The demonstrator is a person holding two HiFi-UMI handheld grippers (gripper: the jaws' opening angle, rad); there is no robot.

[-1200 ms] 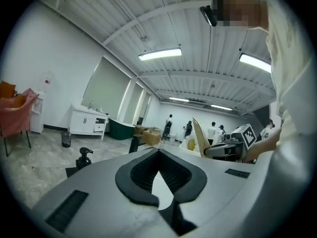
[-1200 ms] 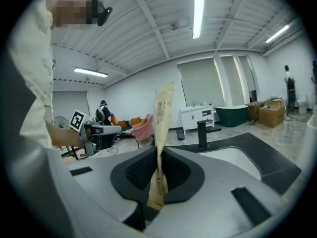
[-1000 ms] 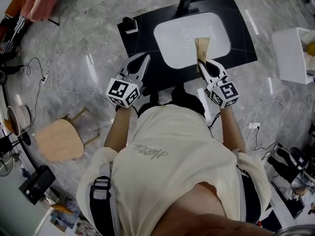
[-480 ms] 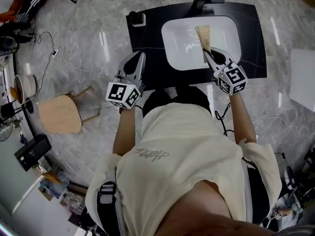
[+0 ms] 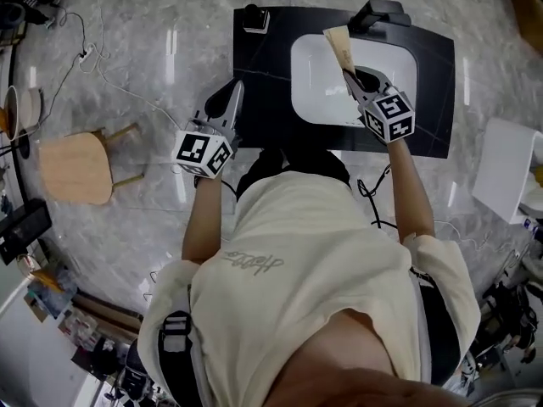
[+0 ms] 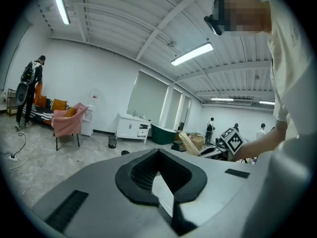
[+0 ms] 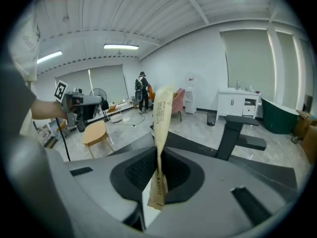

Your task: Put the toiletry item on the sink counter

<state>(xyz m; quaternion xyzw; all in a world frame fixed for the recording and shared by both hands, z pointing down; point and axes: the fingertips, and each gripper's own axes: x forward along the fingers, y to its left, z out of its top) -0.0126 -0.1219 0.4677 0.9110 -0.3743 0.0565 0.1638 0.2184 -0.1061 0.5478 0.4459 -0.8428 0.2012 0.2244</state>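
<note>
Pinching the tan toiletry sachet [image 5: 338,46] in its jaws, the right gripper [image 5: 350,74] held it tilted above the white sink basin [image 5: 316,87]. The left gripper [image 5: 235,89] hung by the left edge of the black bench [image 5: 261,62], jaws pressed together, empty.

sachet [image 7: 162,114] print illegible, basin [image 5: 321,83] partly behind right claw [image 5: 349,75]

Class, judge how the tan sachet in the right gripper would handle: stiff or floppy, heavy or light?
Probably light: the thin flat sachet stands up from the right gripper, pinched only near one end. Seemingly fairly stiff: it barely droops.
</note>
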